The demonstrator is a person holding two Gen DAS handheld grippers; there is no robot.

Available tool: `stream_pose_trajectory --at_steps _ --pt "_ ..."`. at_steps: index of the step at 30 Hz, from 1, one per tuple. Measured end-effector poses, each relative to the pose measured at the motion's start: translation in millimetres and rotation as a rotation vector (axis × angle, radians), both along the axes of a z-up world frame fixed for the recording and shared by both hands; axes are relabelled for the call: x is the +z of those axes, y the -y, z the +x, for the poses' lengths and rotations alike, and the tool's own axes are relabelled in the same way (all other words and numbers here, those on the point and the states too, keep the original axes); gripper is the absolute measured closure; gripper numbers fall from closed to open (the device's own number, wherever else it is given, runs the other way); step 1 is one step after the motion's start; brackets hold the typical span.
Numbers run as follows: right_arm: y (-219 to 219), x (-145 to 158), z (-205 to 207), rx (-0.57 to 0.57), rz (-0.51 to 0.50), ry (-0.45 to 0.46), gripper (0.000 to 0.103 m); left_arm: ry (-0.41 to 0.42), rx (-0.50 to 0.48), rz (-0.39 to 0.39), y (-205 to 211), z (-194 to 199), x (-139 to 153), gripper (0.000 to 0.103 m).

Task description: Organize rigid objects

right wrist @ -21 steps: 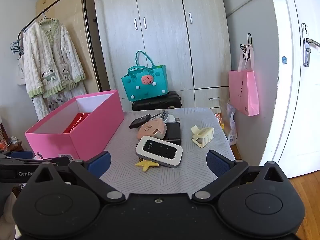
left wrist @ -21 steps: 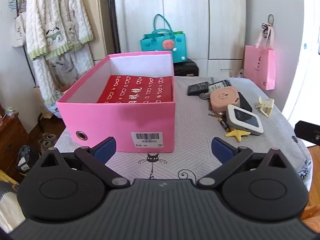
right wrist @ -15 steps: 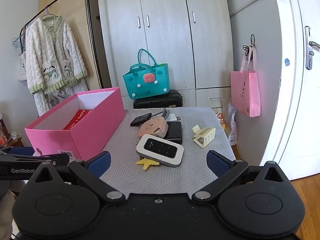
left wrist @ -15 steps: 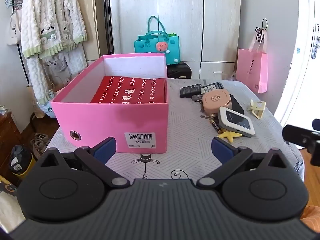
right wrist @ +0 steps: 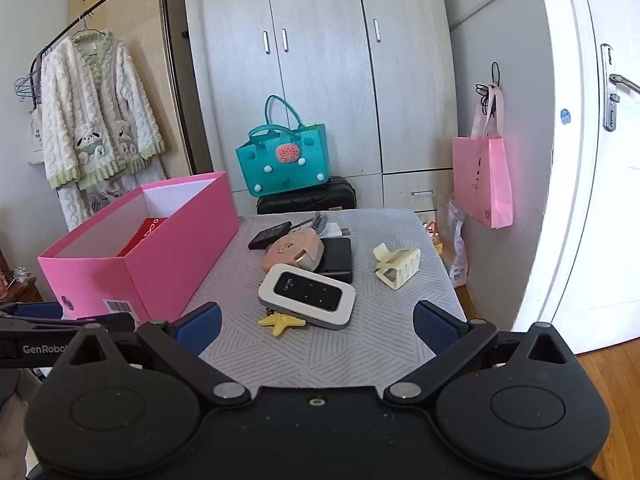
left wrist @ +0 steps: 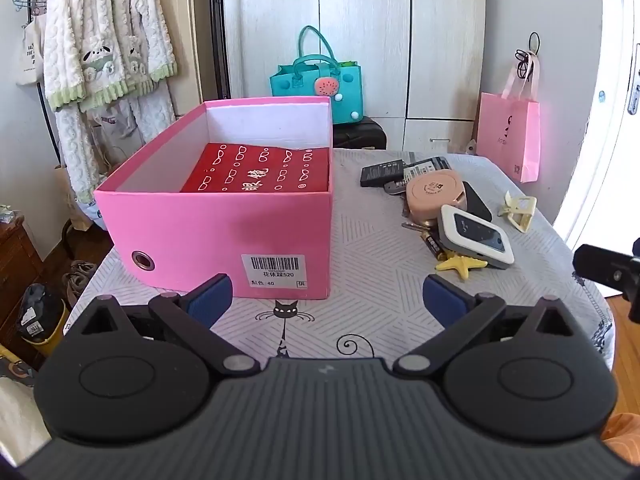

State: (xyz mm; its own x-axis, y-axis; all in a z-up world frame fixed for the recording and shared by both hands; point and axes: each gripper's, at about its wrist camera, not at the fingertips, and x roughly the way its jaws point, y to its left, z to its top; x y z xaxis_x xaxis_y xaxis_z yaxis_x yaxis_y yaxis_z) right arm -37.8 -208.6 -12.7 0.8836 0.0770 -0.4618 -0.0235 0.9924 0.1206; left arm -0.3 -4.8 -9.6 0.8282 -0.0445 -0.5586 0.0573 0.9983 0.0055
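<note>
The router (right wrist: 307, 295) lies on the table (right wrist: 360, 352) just ahead of the right gripper (right wrist: 316, 326), amid a clutter pile right of the pink box (left wrist: 224, 224). The left gripper (left wrist: 326, 298) faces that box. Both sets of jaws gape wide, empty.

One pink box (left wrist: 224, 224), one red box (left wrist: 260, 170), one white router (right wrist: 307, 295), one yellow starfish (right wrist: 280, 323), one hair claw (right wrist: 398, 266).

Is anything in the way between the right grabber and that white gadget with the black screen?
Nothing visible blocks it. The right gripper is open, and only bare tablecloth lies before the white gadget. A yellow starfish pokes out from under its near edge.
</note>
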Motion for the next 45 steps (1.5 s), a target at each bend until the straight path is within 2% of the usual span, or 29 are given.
stream_pose_trajectory --at_steps 11,35,41,45 --pt "5 -4 -1 -0.022 0.006 0.009 0.0 0.002 0.069 -0.017 -2 4 -6 0.0" --pt "17 -13 1 -0.072 0.006 0.018 0.0 0.003 0.058 -0.005 3 4 -10 0.0" --pt "16 -14 -2 -0.072 0.008 0.042 0.0 0.019 0.06 0.005 4 3 -11 0.0" --pt "13 -14 -5 -0.067 0.003 0.086 0.0 0.059 0.072 0.013 4 0 -12 0.0"
